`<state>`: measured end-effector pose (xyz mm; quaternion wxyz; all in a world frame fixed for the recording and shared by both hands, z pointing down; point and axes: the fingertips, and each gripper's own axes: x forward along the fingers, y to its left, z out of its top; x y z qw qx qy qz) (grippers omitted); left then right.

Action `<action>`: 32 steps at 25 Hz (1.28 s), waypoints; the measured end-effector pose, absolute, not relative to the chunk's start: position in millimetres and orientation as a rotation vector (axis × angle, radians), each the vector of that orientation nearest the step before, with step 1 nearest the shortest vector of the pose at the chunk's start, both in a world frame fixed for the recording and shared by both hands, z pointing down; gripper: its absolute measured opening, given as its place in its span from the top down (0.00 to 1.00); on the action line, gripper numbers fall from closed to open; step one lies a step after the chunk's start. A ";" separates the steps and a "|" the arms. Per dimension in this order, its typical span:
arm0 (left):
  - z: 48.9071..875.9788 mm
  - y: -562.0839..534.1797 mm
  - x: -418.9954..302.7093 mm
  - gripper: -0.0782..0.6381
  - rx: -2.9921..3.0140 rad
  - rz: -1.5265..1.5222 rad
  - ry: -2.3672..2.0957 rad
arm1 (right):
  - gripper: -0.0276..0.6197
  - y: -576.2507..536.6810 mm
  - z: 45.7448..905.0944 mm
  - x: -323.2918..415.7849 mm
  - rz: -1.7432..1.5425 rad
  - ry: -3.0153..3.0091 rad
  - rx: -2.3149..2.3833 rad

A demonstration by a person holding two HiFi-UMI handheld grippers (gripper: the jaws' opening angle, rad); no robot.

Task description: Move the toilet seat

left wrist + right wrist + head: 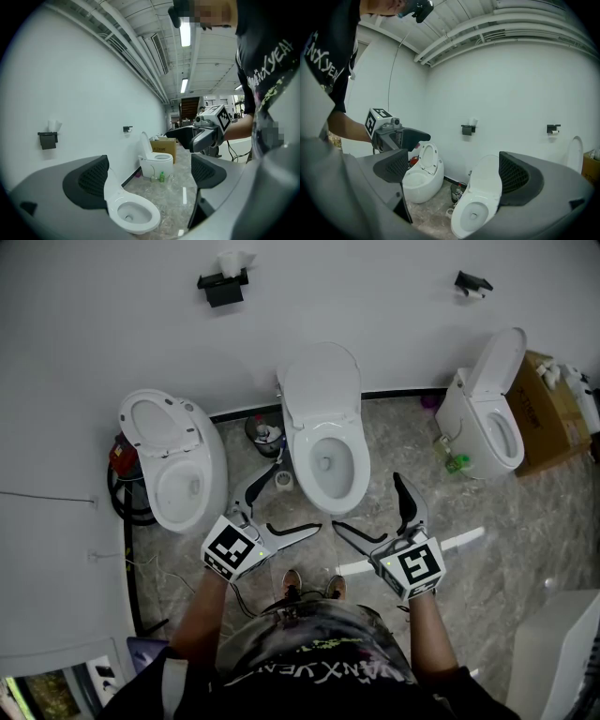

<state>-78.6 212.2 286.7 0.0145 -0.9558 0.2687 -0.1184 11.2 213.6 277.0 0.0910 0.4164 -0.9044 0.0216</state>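
Your left gripper (291, 500) and right gripper (367, 502) hold their fingers spread wide, gripping nothing. The toilet seat (298, 465) lies just beyond the fingers, between both pairs, on the middle bowl (323, 486). It looks rigid, slick and hinged at the back, so take its front rim.

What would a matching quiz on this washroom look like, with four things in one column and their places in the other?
Things:
1. egg-shaped white toilet with its lid up
2. brown cardboard box
3. small green bottle
4. black wall-mounted paper holder with white tissue

Places:
A. on the floor at the base of the right-hand white toilet
B. on the wall, up and to the left of the middle white toilet
C. far left of the row of toilets
D. far right, beyond the right-hand white toilet

Pairs: 1-C, 2-D, 3-A, 4-B
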 end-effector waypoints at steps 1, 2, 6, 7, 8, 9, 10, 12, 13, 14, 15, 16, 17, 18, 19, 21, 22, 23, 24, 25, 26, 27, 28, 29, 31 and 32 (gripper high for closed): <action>286.7 213.3 -77.5 0.15 -2.975 -0.370 0.838 | 0.05 214.5 276.9 12.3 0.064 -2.688 1.237; 286.5 214.3 -76.5 0.15 -2.974 -0.371 0.841 | 0.05 215.4 276.6 13.5 0.064 -2.689 1.237; 284.0 219.1 -72.5 0.15 -2.969 -0.378 0.847 | 0.05 219.4 274.2 18.2 0.061 -2.692 1.235; 283.4 220.6 -71.3 0.15 -2.967 -0.378 0.850 | 0.05 220.6 273.6 19.5 0.057 -2.694 1.234; 282.9 222.1 -69.8 0.15 -2.965 -0.378 0.854 | 0.05 221.8 273.2 21.0 0.054 -2.696 1.232; 282.6 223.5 -68.1 0.15 -2.964 -0.378 0.858 | 0.05 223.0 273.0 22.9 0.053 -2.697 1.230; 282.2 225.0 -66.1 0.15 -2.962 -0.377 0.862 | 0.05 224.3 272.9 25.0 0.052 -2.698 1.229; 281.2 228.3 -61.5 0.15 -2.957 -0.374 0.872 | 0.05 227.4 272.5 30.0 0.048 -2.700 1.225; 280.6 230.3 -58.9 0.15 -2.953 -0.371 0.878 | 0.05 229.3 272.4 32.8 0.044 -2.703 1.223; 280.0 232.5 -56.1 0.15 -2.949 -0.368 0.886 | 0.05 231.3 272.3 35.6 0.039 -2.705 1.220; 279.5 234.9 -53.4 0.15 -2.944 -0.365 0.894 | 0.05 233.7 272.4 38.4 0.034 -2.708 1.216; 279.3 237.6 -50.5 0.15 -2.939 -0.363 0.903 | 0.05 236.4 272.4 41.2 0.028 -2.712 1.210; 279.3 240.6 -47.3 0.15 -2.934 -0.361 0.912 | 0.05 239.6 272.3 44.4 0.020 -2.718 1.204; 279.5 244.1 -43.6 0.15 -2.929 -0.359 0.922 | 0.05 243.3 272.0 47.9 0.013 -2.725 1.198; 279.9 247.8 -39.6 0.15 -2.924 -0.358 0.931 | 0.05 247.2 271.7 51.8 0.007 -2.734 1.192; 281.1 253.4 -31.3 0.15 -2.916 -0.356 0.949 | 0.05 253.0 271.7 60.2 0.002 -2.744 1.182; 281.7 255.3 -27.5 0.15 -2.914 -0.355 0.958 | 0.05 254.8 272.1 64.1 -0.001 -2.746 1.177; 282.4 257.6 -24.2 0.15 -2.913 -0.355 0.967 | 0.05 256.7 272.7 67.3 -0.004 -2.749 1.172; 283.3 260.5 -21.1 0.15 -2.913 -0.355 0.973 | 0.05 259.0 273.7 70.1 -0.006 -2.752 1.169; 284.7 263.8 -18.2 0.15 -2.915 -0.357 0.976 | 0.05 261.6 275.1 72.7 -0.005 -2.754 1.167; 286.3 267.2 -15.4 0.15 -2.916 -0.359 0.975 | 0.05 263.9 276.7 75.2 -0.002 -2.754 1.167; 287.7 270.0 -13.1 0.15 -2.918 -0.361 0.971 | 0.05 265.5 277.8 77.2 0.002 -2.755 1.168; 288.6 272.2 -11.2 0.15 -2.918 -0.363 0.970 | 0.05 266.5 278.2 78.7 0.005 -2.756 1.170; 289.1 273.6 -9.7 0.15 -2.919 -0.366 0.970 | 0.05 267.0 277.9 79.7 0.006 -2.759 1.170; 289.2 274.6 -7.0 0.15 -2.919 -0.367 0.973 | 0.05 266.7 277.3 80.5 0.008 -2.765 1.166; 289.5 274.3 -6.1 0.15 -2.920 -0.367 0.974 | 0.05 265.9 277.5 80.5 0.008 -2.766 1.163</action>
